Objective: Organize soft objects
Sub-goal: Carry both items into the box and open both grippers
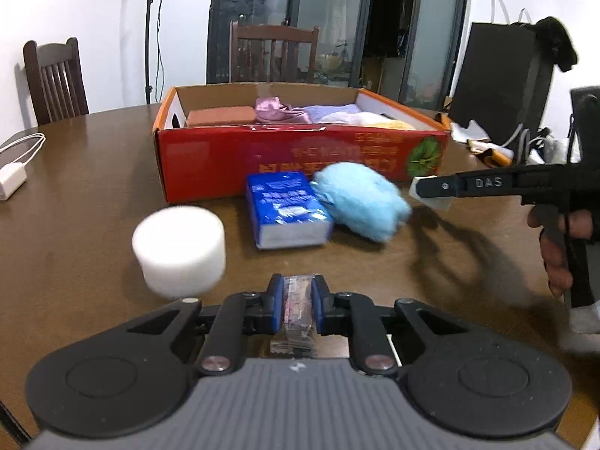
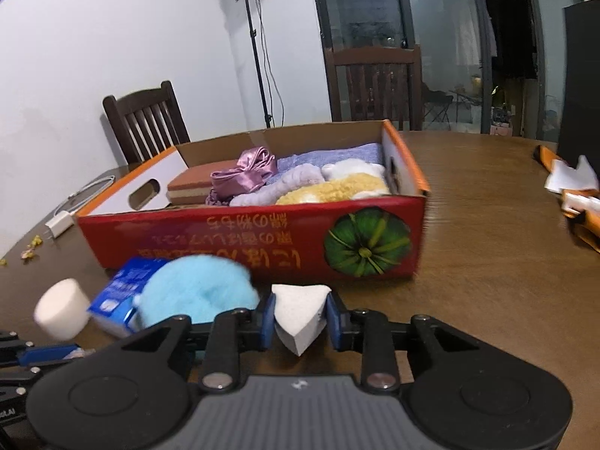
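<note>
A red cardboard box stands on the brown table and holds a brown sponge, pink satin cloth, purple towel and yellow plush. In front of it lie a blue tissue pack, a fluffy light-blue puff and a white foam cylinder. My left gripper is shut on a small clear-wrapped packet. My right gripper is shut on a white wedge-shaped sponge, held just before the box's front wall; it also shows in the left wrist view.
A white charger and cable lie at the table's left. Papers and an orange item lie at the right. A black bag stands at the far right. Wooden chairs stand behind the table.
</note>
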The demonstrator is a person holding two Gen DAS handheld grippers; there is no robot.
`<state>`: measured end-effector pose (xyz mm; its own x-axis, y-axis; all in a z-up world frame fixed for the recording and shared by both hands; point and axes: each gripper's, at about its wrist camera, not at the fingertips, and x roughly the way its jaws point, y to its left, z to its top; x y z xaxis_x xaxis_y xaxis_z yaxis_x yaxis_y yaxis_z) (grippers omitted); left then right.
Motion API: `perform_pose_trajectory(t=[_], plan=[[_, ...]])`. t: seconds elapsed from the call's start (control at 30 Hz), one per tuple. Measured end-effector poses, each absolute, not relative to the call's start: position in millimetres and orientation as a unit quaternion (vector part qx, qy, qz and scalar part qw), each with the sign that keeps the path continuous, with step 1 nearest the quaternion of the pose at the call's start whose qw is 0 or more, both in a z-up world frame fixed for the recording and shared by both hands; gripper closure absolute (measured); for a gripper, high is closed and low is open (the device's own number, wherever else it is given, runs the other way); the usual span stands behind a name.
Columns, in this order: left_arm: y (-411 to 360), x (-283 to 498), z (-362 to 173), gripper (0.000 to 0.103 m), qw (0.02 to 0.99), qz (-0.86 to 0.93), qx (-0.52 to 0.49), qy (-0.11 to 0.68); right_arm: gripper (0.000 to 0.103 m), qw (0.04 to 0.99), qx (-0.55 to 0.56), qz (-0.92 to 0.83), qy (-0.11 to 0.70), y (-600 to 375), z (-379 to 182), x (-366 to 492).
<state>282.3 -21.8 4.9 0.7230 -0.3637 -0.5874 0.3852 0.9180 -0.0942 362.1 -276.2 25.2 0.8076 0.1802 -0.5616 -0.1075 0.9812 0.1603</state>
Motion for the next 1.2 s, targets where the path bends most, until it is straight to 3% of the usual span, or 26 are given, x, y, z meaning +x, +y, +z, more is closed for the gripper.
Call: perform_pose_trajectory(t=[0.23, 0.53, 0.7, 0.8, 1.0, 1.2], plan=[[-15, 240, 22, 0.086, 0.935, -0.199, 0.007, 0.293, 0.074, 0.948, 0.058, 0.103, 0.296, -274, 37, 277], [-13, 250, 55, 0.086, 0.944, -0.207, -0.011, 0.255, 0.074, 0.954, 0.044, 0.129, 0.269, -265, 58, 261], [-19, 302, 98, 0.086, 0.953, -0.218, -0.016, 0.209, 0.073, 0.960, 0.017, 0.159, 0.230, -254, 91, 296], [-32, 355, 108, 0.086, 0.947, -0.227, -0.036, 0.227, 0.073, 0.960, 0.006, 0.182, 0.214, -245, 108, 336], [-60, 454, 86, 0.086, 0.922, -0.221, -0.073, 0.311, 0.072, 0.947, -0.018, 0.189, 0.260, -227, 97, 429], [-76, 488, 54, 0.085, 0.907, -0.215, -0.080, 0.354, 0.067, 0.929, -0.029, 0.192, 0.316, -221, 70, 470]])
